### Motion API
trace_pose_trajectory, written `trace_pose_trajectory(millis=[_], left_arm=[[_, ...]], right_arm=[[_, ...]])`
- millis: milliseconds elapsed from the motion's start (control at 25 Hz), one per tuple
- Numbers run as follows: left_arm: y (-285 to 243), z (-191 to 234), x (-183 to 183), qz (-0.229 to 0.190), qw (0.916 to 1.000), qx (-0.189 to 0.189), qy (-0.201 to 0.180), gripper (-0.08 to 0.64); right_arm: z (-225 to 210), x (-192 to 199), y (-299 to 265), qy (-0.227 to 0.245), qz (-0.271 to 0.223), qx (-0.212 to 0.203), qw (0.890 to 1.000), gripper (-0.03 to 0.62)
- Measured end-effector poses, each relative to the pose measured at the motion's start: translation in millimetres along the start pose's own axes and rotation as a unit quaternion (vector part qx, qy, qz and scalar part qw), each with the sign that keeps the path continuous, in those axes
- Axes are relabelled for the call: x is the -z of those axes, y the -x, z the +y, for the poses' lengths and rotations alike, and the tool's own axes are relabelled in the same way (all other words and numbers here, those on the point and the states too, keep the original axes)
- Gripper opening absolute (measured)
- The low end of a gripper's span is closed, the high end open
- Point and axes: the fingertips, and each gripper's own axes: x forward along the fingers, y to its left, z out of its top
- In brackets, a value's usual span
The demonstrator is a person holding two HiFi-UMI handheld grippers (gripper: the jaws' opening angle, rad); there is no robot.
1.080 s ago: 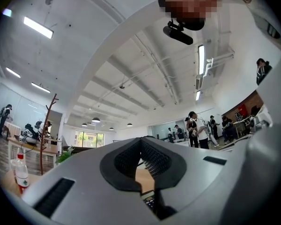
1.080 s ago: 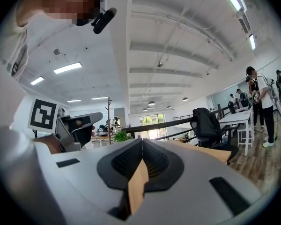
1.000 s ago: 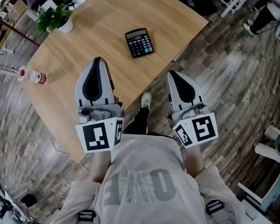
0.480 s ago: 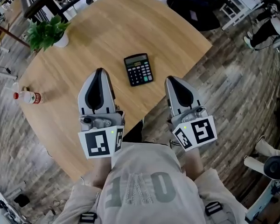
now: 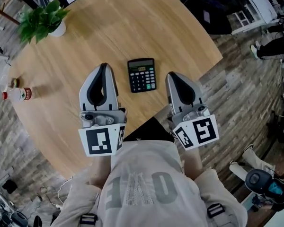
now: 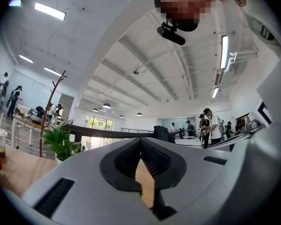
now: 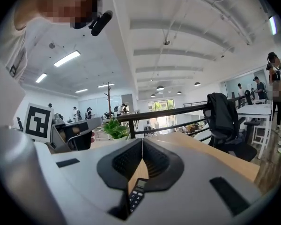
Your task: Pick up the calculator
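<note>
Head view: calculator point(image 5: 142, 75) near table point(image 5: 180, 41) edge

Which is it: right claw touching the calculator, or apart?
Apart. The head view shows a strip of bare table between the calculator and the shut right claw, which sits to its right.

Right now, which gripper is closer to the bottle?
Left. The left gripper is right of the bottle in the head view; the right gripper is farther right, past the calculator.

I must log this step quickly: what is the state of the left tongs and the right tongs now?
Left tongs: closed, holding nothing.
Right tongs: closed, holding nothing; the calculator lies between them, not gripped.
</note>
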Motion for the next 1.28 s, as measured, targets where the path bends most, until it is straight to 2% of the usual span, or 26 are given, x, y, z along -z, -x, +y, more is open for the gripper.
trace_pose_trajectory(millis=[200, 400, 480, 560, 600, 680, 760, 840, 880, 1000, 1160, 1240, 1280], left_arm=[[-13, -5, 17, 0.021, 0.9997, -0.014, 0.004, 0.009], [-28, -3, 13, 0.018, 0.9991, -0.039, -0.005, 0.009], [-32, -3, 13, 0.019, 0.9985, -0.049, -0.013, 0.009], [-36, -4, 14, 0.021, 0.9980, -0.057, -0.019, 0.009], [-39, -5, 14, 0.022, 0.9978, -0.058, -0.021, 0.009], [-45, -7, 17, 0.027, 0.9977, -0.058, -0.025, 0.009], [-50, -8, 21, 0.033, 0.9973, -0.058, -0.031, 0.009], [-54, -7, 27, 0.039, 0.9967, -0.062, -0.036, 0.009], [-54, -5, 31, 0.042, 0.9963, -0.065, -0.036, 0.009], [-50, -1, 48, 0.055, 0.9949, -0.077, -0.032, 0.009], [-48, 8, 66, 0.077, 0.9925, -0.090, -0.030, 0.009], [-48, 13, 72, 0.088, 0.9906, -0.102, -0.023, 0.009], [-48, 16, 75, 0.091, 0.9897, -0.108, -0.019, 0.009]], right_arm=[[-21, 9, -10, -0.014, 0.016, -0.014, 1.000, 0.020], [-42, 7, -30, -0.021, 0.024, -0.050, 0.998, 0.020], [-48, 5, -40, -0.015, 0.026, -0.075, 0.997, 0.020], [-48, 5, -50, -0.011, 0.038, -0.122, 0.992, 0.022], [-46, 6, -56, -0.012, 0.046, -0.150, 0.988, 0.045], [-43, 6, -72, -0.016, 0.059, -0.204, 0.977, 0.238], [-40, 6, -89, -0.011, 0.072, -0.256, 0.964, 0.292], [-37, 12, -107, -0.002, 0.101, -0.316, 0.943, 0.299], [-36, 19, -116, -0.001, 0.125, -0.351, 0.928, 0.299], [-32, 54, -135, -0.005, 0.221, -0.444, 0.869, 0.298], [-25, 97, -160, -0.017, 0.325, -0.503, 0.801, 0.298], [-20, 121, -163, -0.034, 0.390, -0.527, 0.754, 0.298], [-17, 135, -159, -0.036, 0.426, -0.539, 0.725, 0.298]])
